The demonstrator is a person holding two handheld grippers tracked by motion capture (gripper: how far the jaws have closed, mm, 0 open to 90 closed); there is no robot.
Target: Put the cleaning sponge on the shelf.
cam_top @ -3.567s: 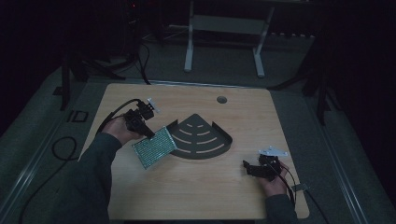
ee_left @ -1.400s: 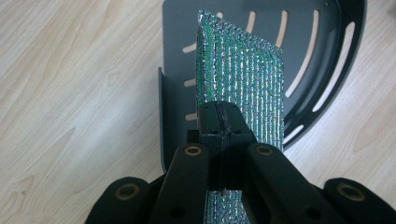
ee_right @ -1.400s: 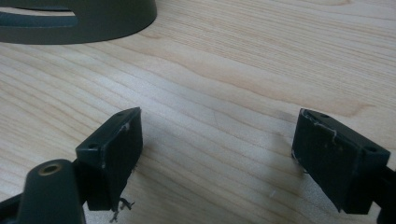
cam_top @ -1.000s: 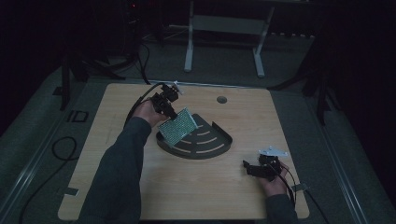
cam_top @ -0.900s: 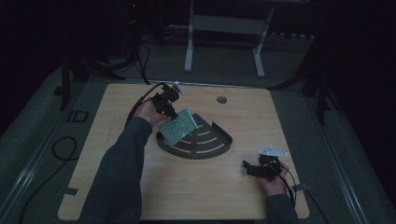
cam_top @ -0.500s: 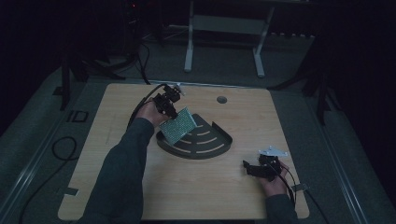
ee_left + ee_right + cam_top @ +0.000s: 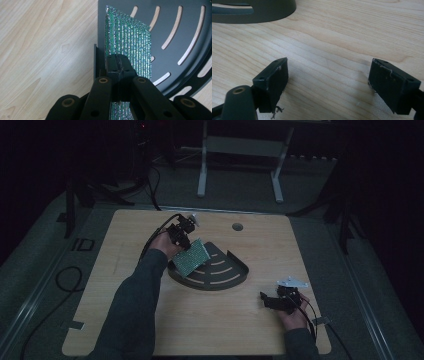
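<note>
- I read this as a lab or recording studio set up for data capture, not a home or shop.
- I work at one pale wood table with a round cable hole near its far edge, like an office desk.
- The room around it is kept dark; light falls mostly on the table.
- Grey carpet-like floor surrounds the table, with a black cable looping across it off the left edge.
- Beyond the far edge I see the white legs of another desk or stand and dark stand legs at the left.
- Tape bits mark the floor at the near left corner.
</note>
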